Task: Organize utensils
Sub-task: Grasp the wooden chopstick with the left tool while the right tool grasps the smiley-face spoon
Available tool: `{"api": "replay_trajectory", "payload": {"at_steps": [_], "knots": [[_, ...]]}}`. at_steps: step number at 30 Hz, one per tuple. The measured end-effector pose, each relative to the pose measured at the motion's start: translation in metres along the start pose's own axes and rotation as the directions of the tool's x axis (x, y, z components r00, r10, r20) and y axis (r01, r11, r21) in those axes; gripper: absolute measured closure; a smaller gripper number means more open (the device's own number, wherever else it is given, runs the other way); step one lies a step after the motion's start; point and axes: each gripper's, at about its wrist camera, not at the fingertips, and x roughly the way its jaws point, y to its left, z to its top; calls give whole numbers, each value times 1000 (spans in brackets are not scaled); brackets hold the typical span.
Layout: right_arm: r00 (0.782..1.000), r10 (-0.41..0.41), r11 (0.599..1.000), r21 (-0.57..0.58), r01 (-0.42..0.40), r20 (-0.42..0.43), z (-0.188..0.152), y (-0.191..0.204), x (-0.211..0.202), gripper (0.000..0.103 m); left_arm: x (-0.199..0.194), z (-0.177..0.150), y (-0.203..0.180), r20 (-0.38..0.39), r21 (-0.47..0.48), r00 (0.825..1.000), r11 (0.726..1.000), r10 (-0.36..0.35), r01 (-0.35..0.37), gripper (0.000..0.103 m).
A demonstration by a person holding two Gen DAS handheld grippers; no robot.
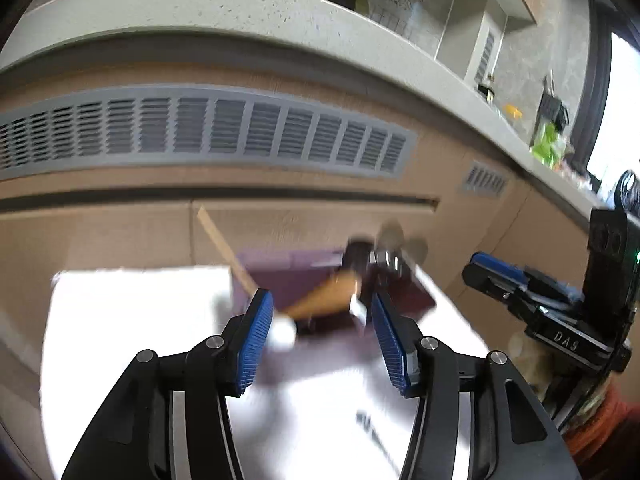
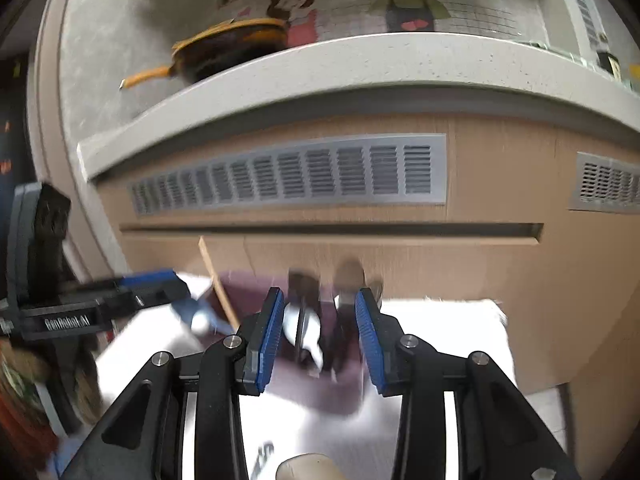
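Everything is motion-blurred. A purple utensil holder (image 1: 280,276) stands at the far side of the white table (image 1: 140,320). In it lie a wooden spatula (image 1: 328,292), a thin wooden stick (image 1: 224,248) and metal spoons (image 1: 390,258). My left gripper (image 1: 320,296) hovers just before the holder with its blue pads wide apart, pressing on nothing. My right gripper (image 1: 480,270) shows at the right. In the right wrist view the right gripper (image 2: 319,294) is open over the holder (image 2: 248,292), with a white spoon (image 2: 304,328) and dark utensils seen between its fingers, untouched. The left gripper (image 2: 176,280) reaches in from the left.
Behind the table is a tan cabinet front with a grey vent grille (image 2: 296,176) under a pale speckled counter (image 2: 360,68). A dark pan with a yellow handle (image 2: 224,56) sits on that counter. A thin dark utensil (image 1: 376,436) lies on the near table. A fingertip (image 2: 308,466) shows at the bottom edge.
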Motion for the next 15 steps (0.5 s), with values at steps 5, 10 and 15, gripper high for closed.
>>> {"api": "replay_trajectory", "payload": {"at_steps": [5, 10, 15], "knots": [[980, 64, 994, -79, -80, -191, -43, 23, -9, 67, -20, -61, -8, -165, 40, 986, 999, -1, 8, 50], [933, 77, 982, -136, -133, -351, -102, 47, -10, 67, -37, -127, -37, -316, 147, 949, 988, 2, 47, 50], [888, 124, 985, -55, -165, -442, -145, 52, -12, 67, -49, -167, -46, -354, 160, 933, 987, 60, -3, 50]]}}
